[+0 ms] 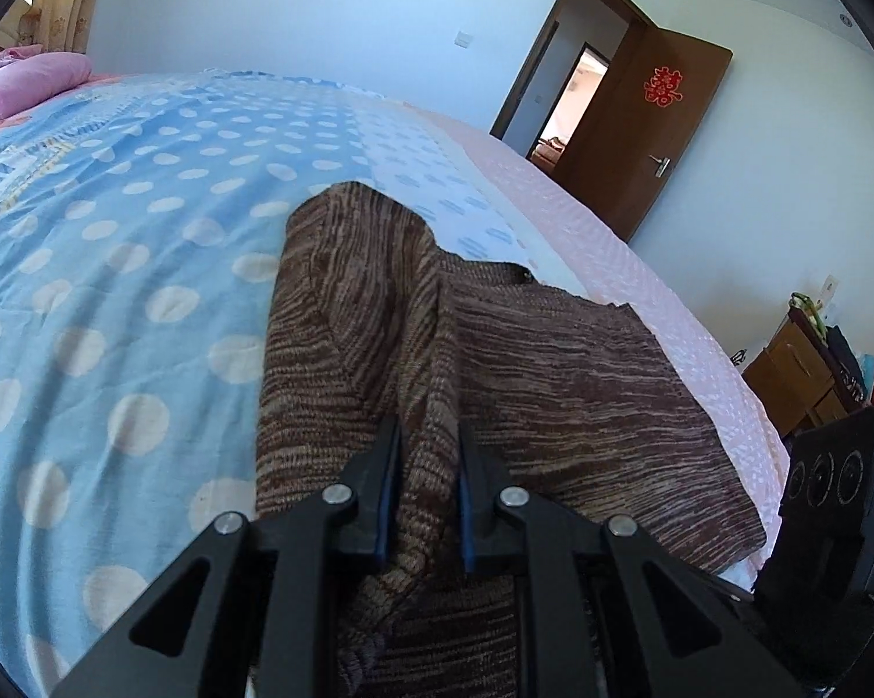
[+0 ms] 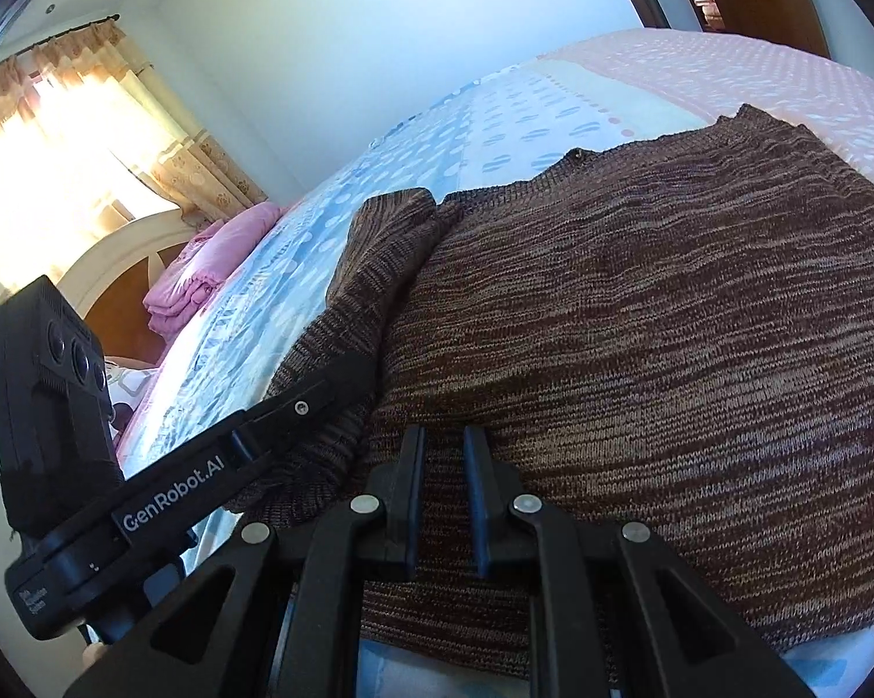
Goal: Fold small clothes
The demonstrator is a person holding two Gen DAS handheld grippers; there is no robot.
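left wrist view: the left gripper (image 1: pixel 430 436) is nearly closed, its blue-lined fingers (image 1: pixel 387 500) pinching a raised fold of the brown knit sweater (image 1: pixel 553 384). no earlier frame shows how it got there. the sweater lies on the bed (image 1: pixel 117 267), on the blue sheet with pale dots, and reaches toward the pink dotted strip at the bed's right edge. from the pinch a sleeve runs away up the sheet, left of the sweater's body. a folded pink blanket (image 1: pixel 35 78) sits at the far left end of the bed. beyond the bed's right side a brown door (image 1: pixel 652 134) stands open, with a red paper cutting (image 1: pixel 663 86) on it. the other gripper's black camera block (image 1: pixel 832 483) shows just off the sweater's right edge.

right wrist view: the right gripper (image 2: pixel 443 442) has its jaws close together, a narrow gap showing between the tips; they are set at the near hem of the sweater (image 2: pixel 640 337), and the knit fills the gap, so it looks pinched there. the left gripper (image 2: pixel 343 378), lettered "genrobot.ai", reaches in at the sweater's left side, onto the sleeve. past the sweater's far left lie the pink blanket (image 2: pixel 198 273) and lit curtains (image 2: pixel 88 134).
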